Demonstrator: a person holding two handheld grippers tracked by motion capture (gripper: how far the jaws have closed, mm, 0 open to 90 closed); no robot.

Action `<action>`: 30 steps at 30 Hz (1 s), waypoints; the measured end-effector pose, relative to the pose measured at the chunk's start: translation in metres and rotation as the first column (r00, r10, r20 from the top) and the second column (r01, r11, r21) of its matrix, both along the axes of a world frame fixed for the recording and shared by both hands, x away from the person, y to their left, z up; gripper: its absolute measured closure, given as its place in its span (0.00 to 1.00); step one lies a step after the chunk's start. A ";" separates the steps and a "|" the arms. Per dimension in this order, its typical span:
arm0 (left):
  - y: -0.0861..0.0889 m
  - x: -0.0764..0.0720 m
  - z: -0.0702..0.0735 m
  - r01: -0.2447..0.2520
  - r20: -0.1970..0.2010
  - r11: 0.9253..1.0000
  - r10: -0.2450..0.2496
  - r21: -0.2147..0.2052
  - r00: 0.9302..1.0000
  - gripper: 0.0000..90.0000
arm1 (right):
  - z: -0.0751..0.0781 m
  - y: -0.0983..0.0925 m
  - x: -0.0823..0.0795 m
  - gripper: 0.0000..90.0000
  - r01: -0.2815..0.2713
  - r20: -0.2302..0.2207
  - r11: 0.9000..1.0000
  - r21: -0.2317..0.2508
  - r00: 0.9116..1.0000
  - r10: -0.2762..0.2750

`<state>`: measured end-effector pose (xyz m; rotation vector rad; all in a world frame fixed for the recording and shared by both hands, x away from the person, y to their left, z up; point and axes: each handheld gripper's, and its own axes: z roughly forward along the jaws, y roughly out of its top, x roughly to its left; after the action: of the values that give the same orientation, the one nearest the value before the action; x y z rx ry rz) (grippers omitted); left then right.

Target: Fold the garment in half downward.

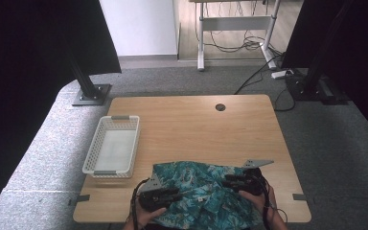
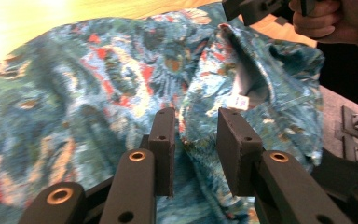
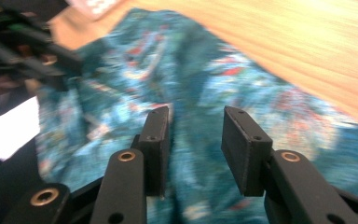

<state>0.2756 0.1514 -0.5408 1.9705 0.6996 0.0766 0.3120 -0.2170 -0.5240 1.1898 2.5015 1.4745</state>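
Observation:
A teal shirt with a red and cream floral print point(image 1: 199, 189) lies crumpled at the near edge of the wooden table point(image 1: 191, 124). My left gripper point(image 1: 176, 194) lies on the shirt's left part and points right. In the left gripper view its jaws stand open point(image 2: 196, 135), with a raised fold of the shirt point(image 2: 121, 84) and a white label point(image 2: 239, 101) just beyond the tips. My right gripper point(image 1: 226, 181) rests on the shirt's right part and points left. Its jaws point(image 3: 196, 135) are open over the cloth point(image 3: 191, 84), pressing on nothing.
A white mesh basket point(image 1: 90, 149) stands empty at the table's left edge. A cable hole point(image 1: 220, 107) sits near the far edge. Black stands point(image 1: 88, 88) and a desk frame with cables point(image 1: 235, 28) lie beyond the table. The person's hand holds the right gripper point(image 2: 324, 18).

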 end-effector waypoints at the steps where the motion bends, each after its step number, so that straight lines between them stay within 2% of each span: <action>1: 0.002 0.002 -0.001 -0.014 -0.003 1.000 0.014 0.003 1.000 0.74 | -0.004 -0.001 0.005 0.66 0.016 -0.018 1.000 -0.004 1.000 -0.016; 7: 0.008 0.013 -0.004 -0.058 -0.022 0.998 0.058 0.020 0.998 0.73 | -0.013 0.006 0.012 0.60 0.032 -0.032 0.998 -0.059 0.999 -0.034; 8: 0.009 0.017 -0.005 -0.066 -0.028 0.997 0.067 0.031 0.997 0.72 | -0.015 0.009 0.012 0.59 0.013 -0.040 0.998 -0.061 0.999 -0.015; 11: 0.008 0.020 -0.006 -0.073 -0.032 0.996 0.074 0.043 0.997 0.71 | -0.016 0.013 0.013 0.57 0.002 -0.042 0.997 -0.083 0.999 -0.006; 13: 0.006 0.023 -0.008 -0.072 -0.038 0.996 0.074 0.054 0.997 0.69 | -0.015 0.016 0.011 0.55 -0.020 -0.027 0.994 -0.103 0.999 0.017; 19: 0.000 0.022 -0.009 -0.055 -0.037 0.994 0.059 0.092 0.998 0.65 | -0.006 0.014 -0.001 0.48 -0.058 0.005 0.995 -0.081 0.998 0.058; 25: -0.002 0.017 -0.010 -0.039 -0.040 0.993 0.044 0.111 0.998 0.59 | -0.003 0.010 -0.018 0.45 -0.116 0.007 0.989 -0.088 0.993 0.117; 29: -0.002 0.015 -0.008 -0.043 -0.030 0.992 0.047 0.119 0.998 0.57 | -0.001 0.004 -0.026 0.41 -0.143 0.012 0.988 -0.055 0.989 0.144; 30: -0.002 0.016 -0.007 -0.046 -0.031 0.992 0.050 0.114 0.998 0.57 | -0.001 0.002 -0.030 0.41 -0.165 0.014 0.986 -0.037 0.986 0.165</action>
<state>0.2914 0.1499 -0.5482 2.0675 0.7799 0.1150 0.2818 -0.2154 -0.5247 0.9818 2.6602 1.4585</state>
